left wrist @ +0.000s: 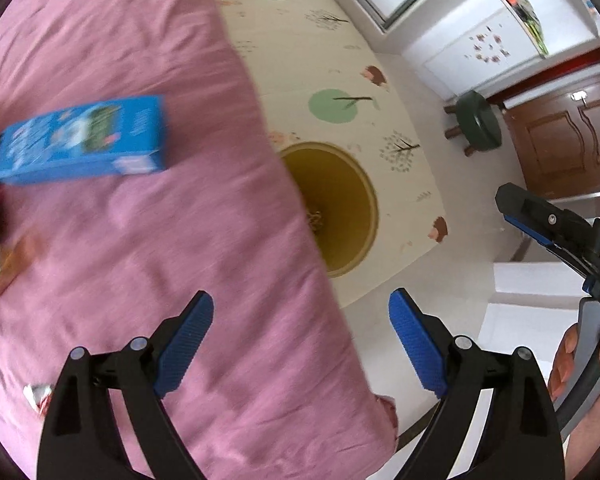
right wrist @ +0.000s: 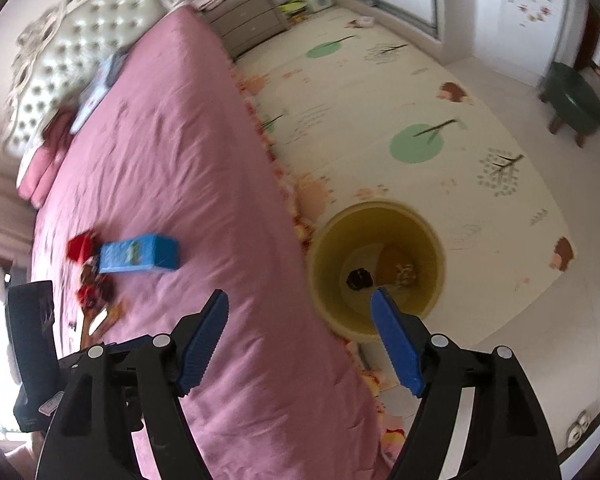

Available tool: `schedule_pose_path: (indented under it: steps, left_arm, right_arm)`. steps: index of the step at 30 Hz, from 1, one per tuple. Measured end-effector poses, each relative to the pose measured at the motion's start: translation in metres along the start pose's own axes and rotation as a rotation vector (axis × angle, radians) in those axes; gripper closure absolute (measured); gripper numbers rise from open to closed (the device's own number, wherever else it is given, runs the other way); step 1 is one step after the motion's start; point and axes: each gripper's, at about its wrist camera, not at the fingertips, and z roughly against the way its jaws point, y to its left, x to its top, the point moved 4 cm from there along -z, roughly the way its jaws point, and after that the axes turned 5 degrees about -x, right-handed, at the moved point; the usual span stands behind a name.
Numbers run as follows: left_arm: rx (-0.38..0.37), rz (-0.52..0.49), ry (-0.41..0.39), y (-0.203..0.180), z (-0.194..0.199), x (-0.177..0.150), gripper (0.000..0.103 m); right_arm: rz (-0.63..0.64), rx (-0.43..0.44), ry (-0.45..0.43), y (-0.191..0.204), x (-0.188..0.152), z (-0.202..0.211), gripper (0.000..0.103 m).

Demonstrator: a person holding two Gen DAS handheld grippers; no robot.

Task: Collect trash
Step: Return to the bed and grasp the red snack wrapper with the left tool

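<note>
Both grippers, left (left wrist: 300, 344) and right (right wrist: 300, 344), have their fingers spread wide, holding nothing. Blue box (left wrist: 82, 140) lies on the pink bed (left wrist: 180, 240). Grab it across its thin sides, then carry it to the yellow bin (right wrist: 380, 216).

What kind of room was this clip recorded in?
A bedroom, most likely a home one. A bed with a pink cover and tufted headboard fills the left side, a chest of drawers stands by it, and a patterned play mat covers the floor, where a yellow bin stands.
</note>
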Motion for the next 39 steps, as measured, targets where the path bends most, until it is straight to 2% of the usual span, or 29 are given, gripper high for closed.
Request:
schedule_pose_path:
  steps: [12,19,32,39]
  left_arm:
    - [0.111,0.219,-0.102,0.092,0.057,-0.076,0.014]
    - [0.151,0.327,-0.136,0.134,0.069,-0.112,0.014]
    - [0.223,0.452,-0.169,0.193,0.067,-0.152,0.014]
    - [0.245,0.542,-0.142,0.229,0.043,-0.163,0.014]
  right_arm:
    - [0.282,0.102,0.109,0.126,-0.058,-0.025,0.031]
    - [0.425,0.140,0.164,0.182,-0.092,-0.043,0.031]
    - [0.537,0.139,0.209,0.230,-0.121,-0.072,0.031]
    - [0.575,0.133,0.237,0.247,-0.132,-0.088,0.031]
